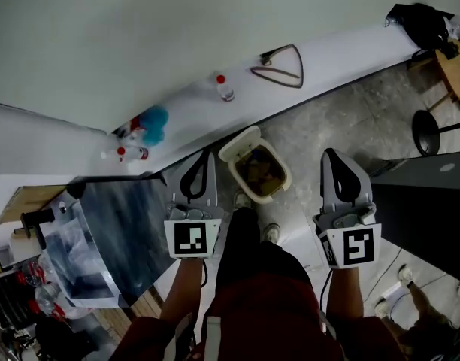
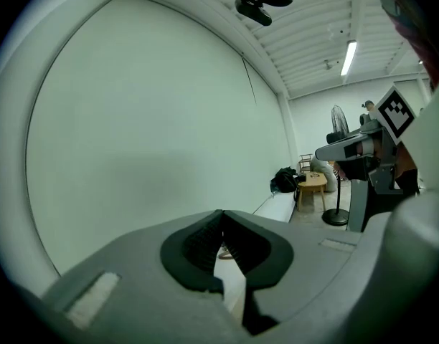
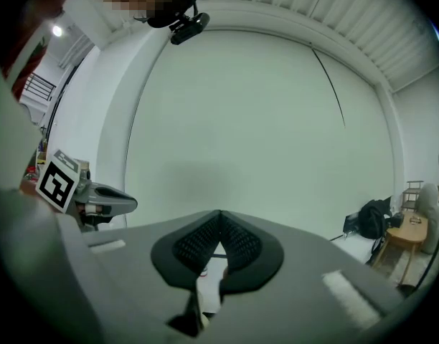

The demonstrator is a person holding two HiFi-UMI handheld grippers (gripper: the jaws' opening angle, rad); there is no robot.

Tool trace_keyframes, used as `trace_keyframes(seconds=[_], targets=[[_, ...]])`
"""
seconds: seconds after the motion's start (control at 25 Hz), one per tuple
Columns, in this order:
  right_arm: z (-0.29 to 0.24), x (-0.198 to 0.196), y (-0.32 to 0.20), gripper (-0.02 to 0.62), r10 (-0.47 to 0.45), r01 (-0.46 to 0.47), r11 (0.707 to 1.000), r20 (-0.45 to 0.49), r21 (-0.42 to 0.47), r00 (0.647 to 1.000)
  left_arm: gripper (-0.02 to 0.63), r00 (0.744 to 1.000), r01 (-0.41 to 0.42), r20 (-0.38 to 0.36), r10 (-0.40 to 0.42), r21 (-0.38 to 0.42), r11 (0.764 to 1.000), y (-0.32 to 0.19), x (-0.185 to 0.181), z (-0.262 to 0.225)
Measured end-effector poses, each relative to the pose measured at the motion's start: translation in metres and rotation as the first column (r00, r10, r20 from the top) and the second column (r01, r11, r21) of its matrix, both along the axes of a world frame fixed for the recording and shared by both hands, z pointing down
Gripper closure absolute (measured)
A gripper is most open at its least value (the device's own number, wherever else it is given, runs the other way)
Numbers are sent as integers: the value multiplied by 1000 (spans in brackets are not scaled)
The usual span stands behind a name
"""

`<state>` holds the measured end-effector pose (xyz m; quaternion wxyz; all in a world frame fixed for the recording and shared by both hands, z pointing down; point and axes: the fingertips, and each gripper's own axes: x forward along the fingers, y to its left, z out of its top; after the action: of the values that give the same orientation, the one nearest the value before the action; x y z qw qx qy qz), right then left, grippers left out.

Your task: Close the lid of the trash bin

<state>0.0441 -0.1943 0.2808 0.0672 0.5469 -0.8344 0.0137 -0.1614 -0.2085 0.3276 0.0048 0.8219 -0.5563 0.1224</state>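
Note:
In the head view a cream trash bin [image 1: 279,189] stands on the grey floor between my two grippers, with brownish waste showing inside. Its lid [image 1: 237,144] is raised at the far side. My left gripper [image 1: 203,156] is to the bin's left and my right gripper [image 1: 332,155] to its right, both apart from it. Both point toward the wall. In the left gripper view the left gripper [image 2: 222,213] has its tips together with nothing between them. The right gripper [image 3: 219,213] looks the same in its own view. Neither gripper view shows the bin.
A white ledge [image 1: 328,55] along the wall carries a bottle [image 1: 225,87], a blue object [image 1: 155,123] and a wire triangle [image 1: 279,67]. A plastic-wrapped panel [image 1: 110,235] is at left, a dark cabinet [image 1: 429,201] at right. A fan base [image 1: 425,131] and a wooden table [image 1: 455,66] stand far right.

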Motion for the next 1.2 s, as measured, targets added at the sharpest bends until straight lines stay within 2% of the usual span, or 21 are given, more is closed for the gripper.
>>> trace_keyframes(seconds=[0.28, 0.6, 0.68, 1.04, 1.2], targets=[[52, -27, -31, 595, -16, 14, 996, -17, -93, 1000, 609, 998, -47, 23, 50, -98, 994, -34, -4, 73], [120, -40, -46, 595, -14, 8, 978, -26, -208, 1000, 574, 991, -113, 42, 127, -247, 962, -45, 2, 168], [134, -43, -49, 595, -14, 8, 972, -24, -235, 1000, 569, 988, -125, 48, 144, -280, 952, -45, 4, 189], [184, -57, -58, 595, -23, 7, 948, -47, -320, 999, 428, 972, -187, 50, 229, -420, 888, -49, 13, 274], [196, -56, -58, 595, -18, -3, 940, -58, -341, 998, 402, 965, -203, 53, 258, -475, 856, -48, 14, 306]])
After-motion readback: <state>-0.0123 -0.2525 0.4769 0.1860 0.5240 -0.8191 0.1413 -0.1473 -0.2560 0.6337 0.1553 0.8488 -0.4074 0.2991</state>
